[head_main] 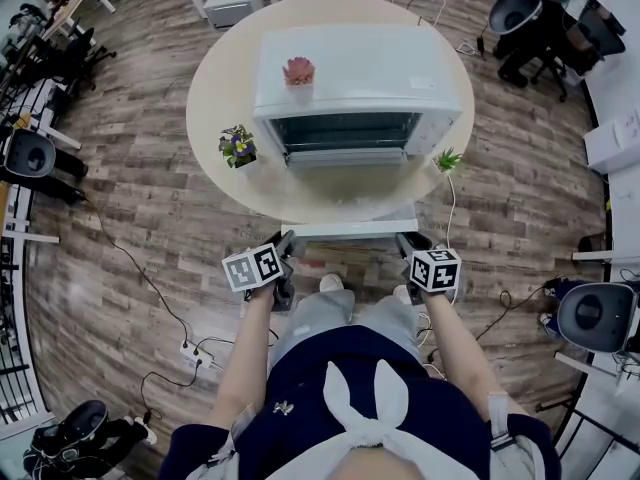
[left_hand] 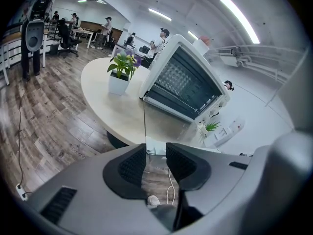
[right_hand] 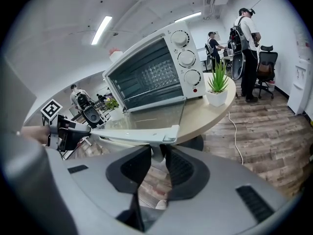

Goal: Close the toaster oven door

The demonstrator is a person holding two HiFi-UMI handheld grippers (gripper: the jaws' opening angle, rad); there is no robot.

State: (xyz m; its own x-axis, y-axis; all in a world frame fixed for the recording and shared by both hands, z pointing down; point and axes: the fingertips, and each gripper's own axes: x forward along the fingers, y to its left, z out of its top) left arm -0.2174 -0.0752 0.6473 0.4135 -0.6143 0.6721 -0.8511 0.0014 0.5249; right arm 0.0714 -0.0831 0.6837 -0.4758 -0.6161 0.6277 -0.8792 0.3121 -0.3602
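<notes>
The clear glass door (head_main: 350, 193) of the boxy white metal toaster oven (head_main: 350, 68) lay folded down flat toward you. Its front edge, with the long white handle bar (head_main: 350, 229), reached out past the curved rim of the round beige tabletop (head_main: 215, 88). That edge hung over the wood-plank floor (head_main: 130, 218), just ahead of your knees. The space from the door up to the dark oven mouth lay open.

On the left, the purple-flowered potted plant (head_main: 238, 146) stood on the tabletop, apart from the door. On the right, the small spiky green plant in a white pot (head_main: 446, 160) stood near the door's far corner, close to the rim. A pink flower in a white pot (head_main: 298, 71) sat on the oven's flat roof.

The oven's shell was smooth, with three round white knobs (right_hand: 186, 58) stacked down its right side. The door was a glass pane in a thin white frame, and the tabletop showed through it.

Your left claw (head_main: 287, 243) was clenched on the handle's left end, part-way closed. The pale end piece filled the gap between its black ribbed pads. Your right claw (head_main: 408, 240) was clenched on the handle's right end, with the white mount under the bar wedged between its pads.
</notes>
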